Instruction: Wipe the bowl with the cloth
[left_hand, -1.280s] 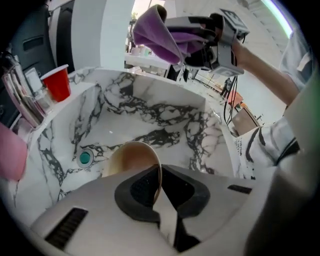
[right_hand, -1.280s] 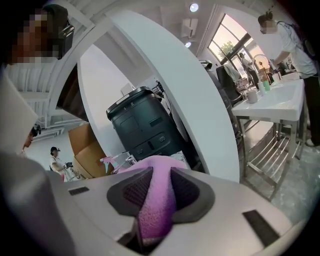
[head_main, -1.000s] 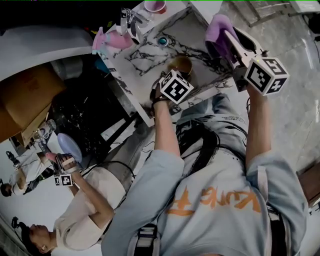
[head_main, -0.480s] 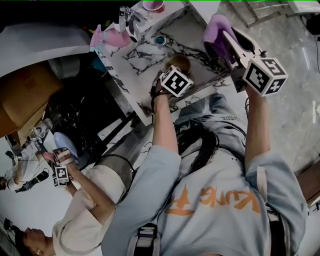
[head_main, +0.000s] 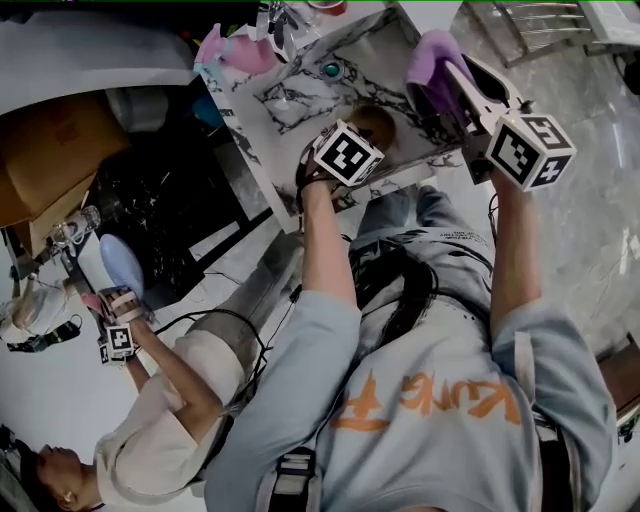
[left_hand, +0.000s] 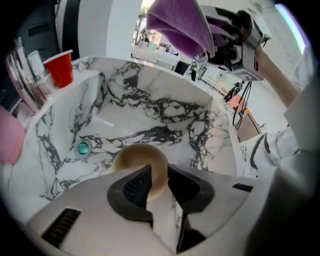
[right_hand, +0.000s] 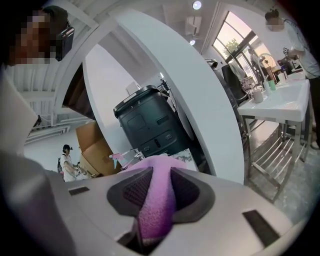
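Bowl (left_hand: 134, 157) rim half-hidden in left gripper (left_hand: 159, 171); right gripper (right_hand: 161, 174) pinches cloth (right_hand: 156, 210).

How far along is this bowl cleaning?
Both pickups look done: the left tool grips the bowl by its rim, and the right tool grips the cloth. The cloth hangs above the bowl, not touching, so all the wiping is left.

A white marble-veined basin (left_hand: 150, 105) stands on a pale grey floor (head_main: 590, 210). Behind, a bright window (right_hand: 232, 40), a round ceiling light (right_hand: 196, 5), a cardboard box (right_hand: 92, 145) and what seems a dark bin (right_hand: 147, 125) against a white curved wall (right_hand: 200, 90).
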